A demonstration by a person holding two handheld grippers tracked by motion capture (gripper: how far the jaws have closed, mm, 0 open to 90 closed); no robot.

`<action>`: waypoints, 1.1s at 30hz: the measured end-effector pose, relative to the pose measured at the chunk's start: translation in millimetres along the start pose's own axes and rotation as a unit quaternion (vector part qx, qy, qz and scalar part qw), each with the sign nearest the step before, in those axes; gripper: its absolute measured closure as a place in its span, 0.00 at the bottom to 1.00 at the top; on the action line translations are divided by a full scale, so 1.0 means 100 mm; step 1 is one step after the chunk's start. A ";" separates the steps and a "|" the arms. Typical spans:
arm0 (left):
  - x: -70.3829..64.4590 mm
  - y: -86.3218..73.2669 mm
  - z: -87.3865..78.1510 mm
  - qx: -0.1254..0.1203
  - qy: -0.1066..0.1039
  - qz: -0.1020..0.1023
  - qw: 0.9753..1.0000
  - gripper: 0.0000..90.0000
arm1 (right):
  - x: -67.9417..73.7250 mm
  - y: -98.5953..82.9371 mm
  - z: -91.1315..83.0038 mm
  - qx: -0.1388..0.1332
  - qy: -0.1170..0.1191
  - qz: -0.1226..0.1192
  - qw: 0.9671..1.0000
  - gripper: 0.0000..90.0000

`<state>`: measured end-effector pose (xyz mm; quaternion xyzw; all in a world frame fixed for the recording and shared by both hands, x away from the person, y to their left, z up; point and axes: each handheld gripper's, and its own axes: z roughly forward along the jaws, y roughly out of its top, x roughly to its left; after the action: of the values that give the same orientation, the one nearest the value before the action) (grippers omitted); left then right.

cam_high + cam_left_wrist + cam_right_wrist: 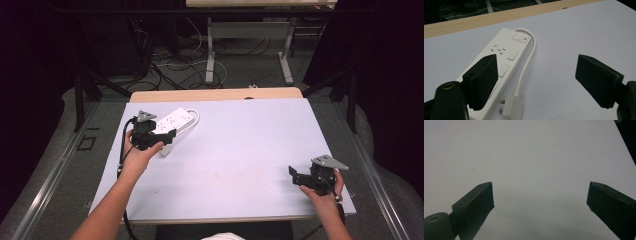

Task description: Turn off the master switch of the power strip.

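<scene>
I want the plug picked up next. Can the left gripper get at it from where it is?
Probably yes. The left gripper is open just above the power strip, and the plug lies bare on the table between its jaws.

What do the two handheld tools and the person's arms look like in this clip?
Both tools are black: the left tool and the right tool each carry a grey three-cornered plate on top and wedge-shaped black jaws. A black cable trails from the left one. The forearms are bare, with no sleeves visible.

Dim, soft frames; overhead light brightens the table (240, 150), surroundings dark.
</scene>
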<state>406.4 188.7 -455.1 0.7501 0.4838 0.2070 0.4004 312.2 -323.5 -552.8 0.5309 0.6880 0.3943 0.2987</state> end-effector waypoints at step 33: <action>0.20 0.37 0.33 0.007 0.027 -0.017 0.999 0.43 | 0.01 -0.01 0.01 0.009 0.005 -0.001 1.000 0.08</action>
<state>459.1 185.1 -446.3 0.7389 0.5085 0.2170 0.3851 312.4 -322.0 -553.8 0.5308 0.6937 0.3903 0.2911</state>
